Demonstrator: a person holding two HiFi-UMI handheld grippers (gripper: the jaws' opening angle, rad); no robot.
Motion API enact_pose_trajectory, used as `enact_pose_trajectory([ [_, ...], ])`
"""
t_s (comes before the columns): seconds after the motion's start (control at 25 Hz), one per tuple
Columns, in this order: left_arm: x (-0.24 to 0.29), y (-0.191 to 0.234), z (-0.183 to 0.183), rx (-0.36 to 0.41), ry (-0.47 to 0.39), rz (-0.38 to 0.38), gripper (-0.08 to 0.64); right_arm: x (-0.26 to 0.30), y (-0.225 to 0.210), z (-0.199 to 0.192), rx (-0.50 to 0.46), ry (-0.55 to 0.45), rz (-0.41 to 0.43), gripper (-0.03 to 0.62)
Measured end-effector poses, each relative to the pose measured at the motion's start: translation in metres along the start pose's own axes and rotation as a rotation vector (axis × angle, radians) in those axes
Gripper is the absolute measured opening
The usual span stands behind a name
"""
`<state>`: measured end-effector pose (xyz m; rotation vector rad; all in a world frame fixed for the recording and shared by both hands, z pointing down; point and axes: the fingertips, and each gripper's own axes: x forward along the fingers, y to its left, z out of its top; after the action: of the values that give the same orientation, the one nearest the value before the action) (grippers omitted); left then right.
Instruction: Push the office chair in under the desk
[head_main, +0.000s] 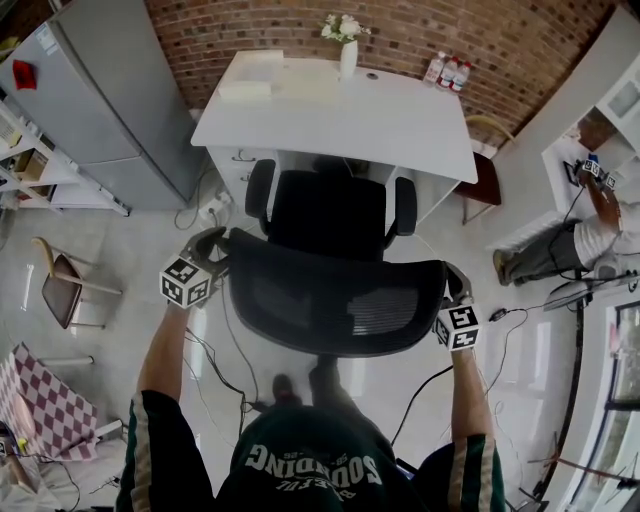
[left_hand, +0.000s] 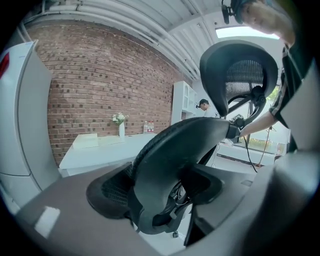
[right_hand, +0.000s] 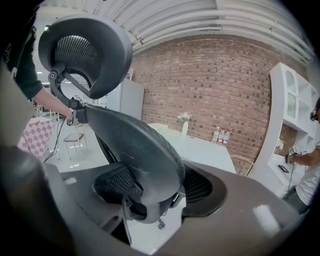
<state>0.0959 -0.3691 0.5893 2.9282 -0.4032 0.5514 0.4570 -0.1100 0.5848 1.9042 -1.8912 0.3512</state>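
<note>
Looking steeply down over a dark green shirt (head_main: 310, 465) nearest the lens, with both forearms reaching toward the far side. Holding the left gripper (head_main: 212, 250) at the left edge of a black mesh backrest (head_main: 340, 300) and the right gripper (head_main: 456, 285) at its right edge. Clamping both pairs of jaws around the backrest's curved rim, with pads pressing on the frame from either side. Grasping nothing else.

Standing directly behind the office chair (head_main: 330, 215), with its seat and armrests already partly beneath the near edge of the white tabletop (head_main: 400, 120) and its backrest out on the near side. Showing the chair's oval mesh headrest (left_hand: 240, 75) rising above the backrest in both gripper views.

Carrying on the tabletop, along the far edge, a white vase (head_main: 348, 58) of pale flowers near the middle, a few bottles (head_main: 447, 72) at the far right corner and flat white boxes (head_main: 252, 75) at the far left. Backing onto a red brick wall (head_main: 500, 40). Flanking the desk with a tall grey fridge (head_main: 110, 100) on the left and a second person (head_main: 570, 245) well apart at the right. Trailing dark cables (head_main: 225, 370) across the pale floor (head_main: 140, 250) near the chair.
</note>
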Motion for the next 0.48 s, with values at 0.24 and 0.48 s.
enact_pose_trajectory([
  [0.24, -0.002, -0.003, -0.002, -0.005, 0.009, 0.007, 0.305, 0.001, -0.001, -0.002, 0.012, -0.009, -0.015, 0.288],
  [0.48, -0.002, -0.013, -0.004, -0.004, 0.031, 0.008, 0.305, -0.001, -0.008, -0.007, 0.026, 0.033, -0.030, 0.279],
])
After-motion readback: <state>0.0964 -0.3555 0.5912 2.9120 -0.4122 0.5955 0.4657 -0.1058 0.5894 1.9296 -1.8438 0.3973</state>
